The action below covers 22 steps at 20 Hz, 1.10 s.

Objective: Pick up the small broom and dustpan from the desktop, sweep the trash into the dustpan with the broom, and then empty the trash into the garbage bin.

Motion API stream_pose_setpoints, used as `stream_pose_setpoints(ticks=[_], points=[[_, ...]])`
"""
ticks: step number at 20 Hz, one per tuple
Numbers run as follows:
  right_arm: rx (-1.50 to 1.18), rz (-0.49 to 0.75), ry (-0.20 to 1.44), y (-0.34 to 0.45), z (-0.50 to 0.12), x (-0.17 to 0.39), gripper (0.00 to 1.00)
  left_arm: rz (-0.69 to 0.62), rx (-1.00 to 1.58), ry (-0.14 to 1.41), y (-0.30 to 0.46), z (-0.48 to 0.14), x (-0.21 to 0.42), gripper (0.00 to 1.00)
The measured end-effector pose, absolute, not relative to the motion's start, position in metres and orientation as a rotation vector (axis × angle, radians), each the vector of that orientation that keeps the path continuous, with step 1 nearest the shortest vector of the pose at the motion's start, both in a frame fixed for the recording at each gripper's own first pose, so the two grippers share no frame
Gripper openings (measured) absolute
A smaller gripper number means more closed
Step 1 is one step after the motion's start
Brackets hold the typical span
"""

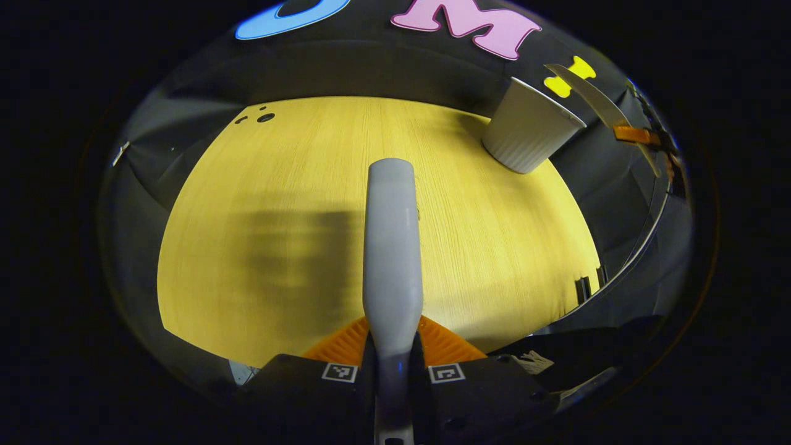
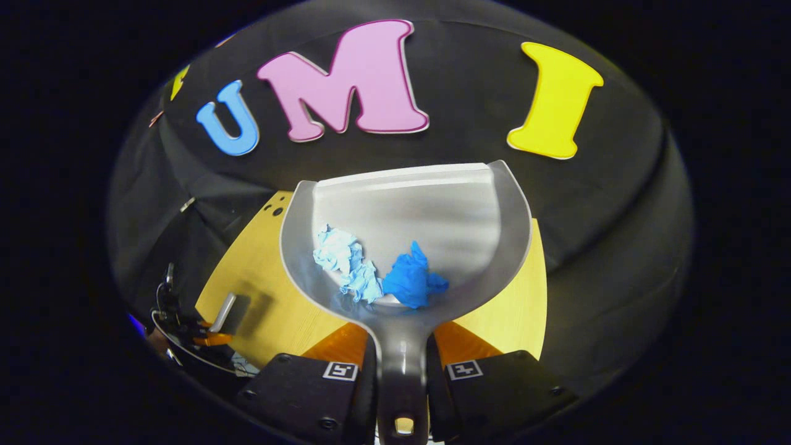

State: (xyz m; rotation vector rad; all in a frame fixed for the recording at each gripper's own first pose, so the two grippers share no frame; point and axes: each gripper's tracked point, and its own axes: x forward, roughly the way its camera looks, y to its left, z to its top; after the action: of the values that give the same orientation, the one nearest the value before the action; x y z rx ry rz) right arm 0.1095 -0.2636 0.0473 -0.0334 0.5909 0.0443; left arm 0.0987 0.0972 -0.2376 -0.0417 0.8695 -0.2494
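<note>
- Surroundings first: in the left gripper view, 1 pale ribbed garbage bin (image 1: 531, 127) is standing near the far right edge of the yellow wooden desktop (image 1: 278, 185), well apart from the broom.
- 3 small dark holes (image 1: 262, 115) are sitting near the desktop's far left edge.
- Left gripper (image 1: 393, 355) is clamping both fingers on the handle of the small broom (image 1: 390, 247), whose grey body is sticking forward over the desktop and casting a blurred shadow to its left.
- Nothing is lying between the broom and the bin.
- Right gripper (image 2: 401, 364) is pressing both fingers on the handle of the grey dustpan (image 2: 408, 210), holding it above the desktop (image 2: 259, 290).
- 2 pieces of trash are lying near the back of the pan, touching each other: 1 crumpled light blue paper (image 2: 346, 259) and 1 darker blue wad (image 2: 411, 278).
- In the right gripper view, the left gripper (image 2: 204, 337) is showing far off at the lower left, with the broom (image 2: 224, 312) in it.
</note>
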Motion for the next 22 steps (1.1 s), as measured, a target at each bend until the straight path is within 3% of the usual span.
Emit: stream_pose_setpoints(ticks=[6,10,12,13,19,20,22], points=[[-0.067,-0.124,0.582,-0.322,0.032,0.172,0.37,-0.204,-0.084,0.848,0.103,-0.232,0.099,0.31],[-0.209,-0.241,0.520,-0.357,0.048,0.197,0.37,-0.165,-0.145,0.853,0.110,-0.234,0.093,0.28],[-0.270,-0.271,0.507,-0.362,0.053,0.200,0.37,-0.160,-0.162,0.853,0.113,-0.237,0.096,0.31],[-0.298,-0.285,0.501,-0.363,0.056,0.201,0.37,-0.157,-0.168,0.849,0.114,-0.237,0.095,0.27],[-0.551,-0.345,0.506,-0.388,0.058,0.206,0.37,-0.158,-0.162,0.854,0.121,-0.229,0.091,0.27],[-0.603,-0.354,0.517,-0.397,0.059,0.205,0.37,-0.156,-0.162,0.851,0.123,-0.226,0.089,0.31],[-0.716,-0.354,0.516,-0.407,0.066,0.204,0.37,-0.155,-0.172,0.853,0.123,-0.225,0.088,0.27]])
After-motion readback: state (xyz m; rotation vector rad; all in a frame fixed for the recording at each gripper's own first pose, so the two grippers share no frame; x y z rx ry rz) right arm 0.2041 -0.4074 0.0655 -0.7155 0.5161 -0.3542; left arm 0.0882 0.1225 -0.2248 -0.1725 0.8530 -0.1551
